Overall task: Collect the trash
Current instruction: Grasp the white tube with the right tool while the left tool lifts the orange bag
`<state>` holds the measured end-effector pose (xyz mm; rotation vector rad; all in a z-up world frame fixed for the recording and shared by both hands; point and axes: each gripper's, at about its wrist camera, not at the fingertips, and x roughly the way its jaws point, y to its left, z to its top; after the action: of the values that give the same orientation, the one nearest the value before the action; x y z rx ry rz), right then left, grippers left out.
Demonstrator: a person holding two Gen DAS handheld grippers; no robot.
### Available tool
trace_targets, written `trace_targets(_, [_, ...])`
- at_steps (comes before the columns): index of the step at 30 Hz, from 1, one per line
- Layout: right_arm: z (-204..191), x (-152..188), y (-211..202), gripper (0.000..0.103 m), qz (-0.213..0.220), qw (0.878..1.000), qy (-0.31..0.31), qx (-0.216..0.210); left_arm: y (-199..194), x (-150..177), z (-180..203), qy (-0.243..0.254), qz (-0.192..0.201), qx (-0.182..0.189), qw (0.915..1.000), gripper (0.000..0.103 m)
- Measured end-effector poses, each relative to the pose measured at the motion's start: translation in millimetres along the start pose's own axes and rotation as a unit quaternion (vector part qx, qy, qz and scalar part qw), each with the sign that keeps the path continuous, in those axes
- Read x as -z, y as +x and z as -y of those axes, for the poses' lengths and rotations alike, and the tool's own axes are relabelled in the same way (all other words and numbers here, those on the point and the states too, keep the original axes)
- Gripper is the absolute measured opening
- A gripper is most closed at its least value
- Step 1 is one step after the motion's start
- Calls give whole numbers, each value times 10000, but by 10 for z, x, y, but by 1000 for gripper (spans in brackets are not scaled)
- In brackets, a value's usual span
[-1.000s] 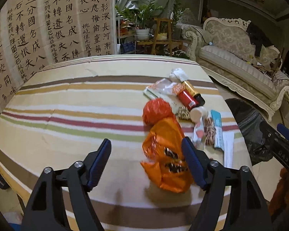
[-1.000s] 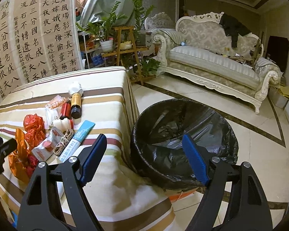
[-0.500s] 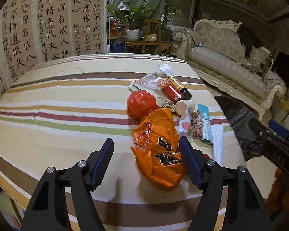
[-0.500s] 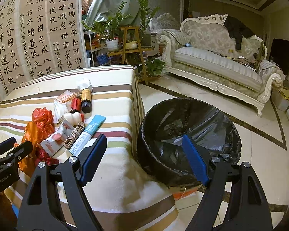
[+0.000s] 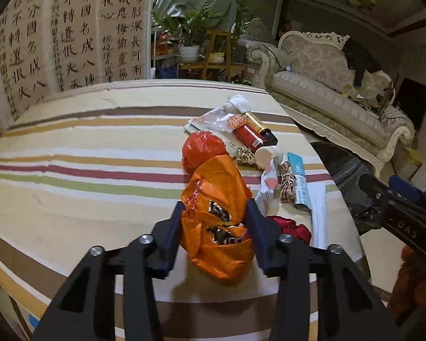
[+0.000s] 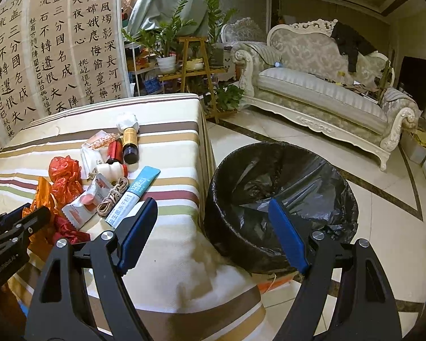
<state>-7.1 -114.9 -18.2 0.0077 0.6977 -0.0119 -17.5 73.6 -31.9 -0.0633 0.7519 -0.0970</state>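
Near the tabletop's (image 5: 71,170) front edge, left gripper (image 5: 215,227) straddles the orange bag (image 5: 221,213), jaws closing with the bag between them; both blue pads sit at the bag's flanks and seem to be just meeting the film, but a firm pinch is not yet evident

Right gripper (image 6: 213,227): jaws released, wide, nothing between them, hovering over the gap between tabletop corner and bin (image 6: 281,199)

Location: bag lies flat on the striped cloth at the near end of the litter row, its far tip touching the red bag (image 5: 203,149); a red crumpled scrap (image 5: 289,226) lies just beside its right flank, next to the right pad

Orientation: bag's long axis runs away from the left camera, roughly along the line of the gripper, far end leaning slightly left towards the red bag. Jaws therefore close across the short axis, which is the correct way round

Notes for a good grasp (judgement):
- finish closing until film bunches between pads; thin plastic is slippery and compresses a lot, so a partial squeeze will likely drop it
- keep the right pad off the red scrap, or it comes along
- lift straight up before swinging right, so the trailing end clears the wrapper (image 5: 267,184) and twine (image 5: 287,183)
- bin stands on the floor just beyond the tabletop's right edge, lined black; carry fully over the rim before release
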Motion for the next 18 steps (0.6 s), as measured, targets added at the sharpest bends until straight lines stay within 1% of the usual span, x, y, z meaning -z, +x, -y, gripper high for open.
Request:
trace_targets(3, [-24,-5,3,79,-3,10000,-33,-6,-70,-1,8,20,93,-20,10000,40])
trace_targets(8, [-47,-16,5,79,6,10000,-62,-4,-195,-39,-41,73,293,-221,9993,40])
trace_targets(12, [-95,-24,5,79,5,10000,-88,-12,-194,-64,-157,-3,279,-366,9989,40])
trace_targets(18, [-220,4,21,79,-46,9998,-165,-62,-155,-59,-390,-85,217,-698,9973,39])
